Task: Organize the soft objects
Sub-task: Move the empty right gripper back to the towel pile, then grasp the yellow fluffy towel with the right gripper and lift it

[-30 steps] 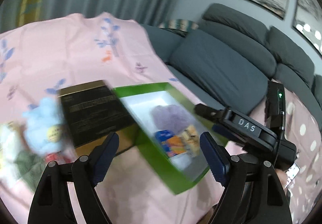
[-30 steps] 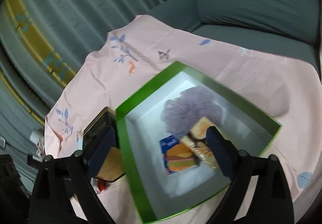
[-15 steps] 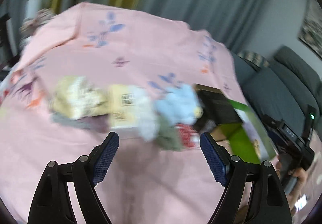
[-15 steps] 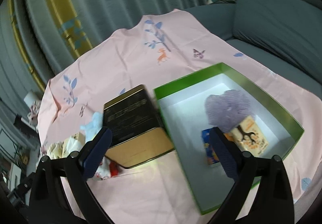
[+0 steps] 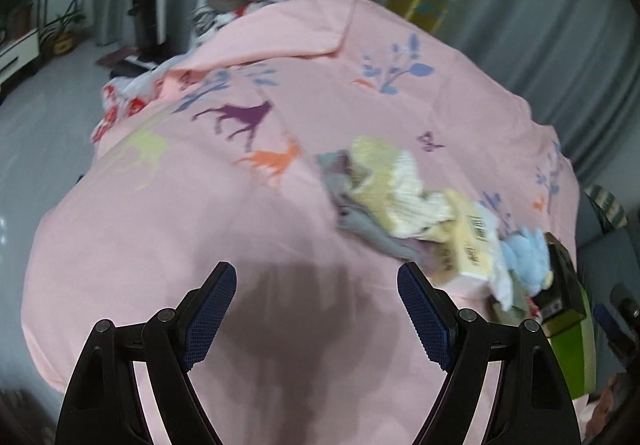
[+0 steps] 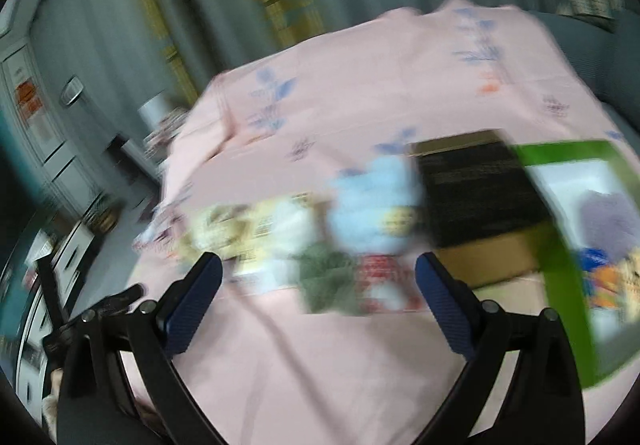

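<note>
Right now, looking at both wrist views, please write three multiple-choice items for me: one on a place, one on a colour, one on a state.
1. Where does the black box stand?
A. between the light blue plush toy and the green tray
B. inside the green tray
C. on the floor

2. What colour is the cloth that covers the surface?
A. white
B. pink
C. dark green

3. How is the left gripper?
A. shut on the plush toy
B. shut on the black box
C. open, holding nothing

Answers:
1. A: in the right wrist view the box has the plush toy on its left and the tray on its right.
2. B: both views show pink cloth with printed leaves and animals.
3. C: its fingers stand wide apart, and only bare cloth shows between them.
</note>
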Available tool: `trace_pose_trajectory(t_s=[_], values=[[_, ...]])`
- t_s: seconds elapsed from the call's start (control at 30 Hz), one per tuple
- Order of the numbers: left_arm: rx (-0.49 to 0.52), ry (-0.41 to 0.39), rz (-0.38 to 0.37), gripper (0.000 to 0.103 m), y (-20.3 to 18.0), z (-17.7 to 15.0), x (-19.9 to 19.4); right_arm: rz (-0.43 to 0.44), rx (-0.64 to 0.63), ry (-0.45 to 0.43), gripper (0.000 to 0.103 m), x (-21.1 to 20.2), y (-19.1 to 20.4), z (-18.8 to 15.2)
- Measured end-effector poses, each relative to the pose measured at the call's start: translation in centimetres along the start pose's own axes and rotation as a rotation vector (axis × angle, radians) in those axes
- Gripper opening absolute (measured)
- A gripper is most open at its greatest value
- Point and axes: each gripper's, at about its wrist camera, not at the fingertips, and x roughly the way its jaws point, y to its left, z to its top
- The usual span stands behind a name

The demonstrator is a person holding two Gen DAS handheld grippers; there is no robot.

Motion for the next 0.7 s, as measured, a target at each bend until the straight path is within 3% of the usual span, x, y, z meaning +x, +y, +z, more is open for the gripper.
trace_pose_trajectory(t_s=[0.23,0.43,0.53,0.57,0.6,0.63,0.7], values=[[-0.017,0.023,0.011,0.083,2.2,0.1,-0.1,0.033,-0.167,0.109,0.096,10.0,10.8,2.7],[-0.031,0.007,0.02,0.083,3.7,0.7,-0.6,-0.046,-0.217,0.237,0.083,19.3,14.7,3.0],[-0.032,0.008,0.021,0.083,4.0,0.9,-0.6,-0.064,-0.21,0.296,0.067,22.1,15.0,2.7],[-0.034,0.01,0.021,0.083,4.1,0.9,-0.5,-0.07,-0.201,0.32,0.054,23.0,14.8,2.5],[-0.037,0.012,0.021,0.083,4.2,1.0,-0.5,-0.073,-0.193,0.334,0.03,23.5,14.5,2.5],[-0.039,0.015,0.018,0.083,4.3,1.0,-0.4,-0.069,-0.177,0.339,0.017,23.8,14.1,2.4],[-0.043,0.015,0.004,0.083,4.3,1.1,-0.5,-0.032,-0.144,0.315,0.011,23.2,13.7,2.6]])
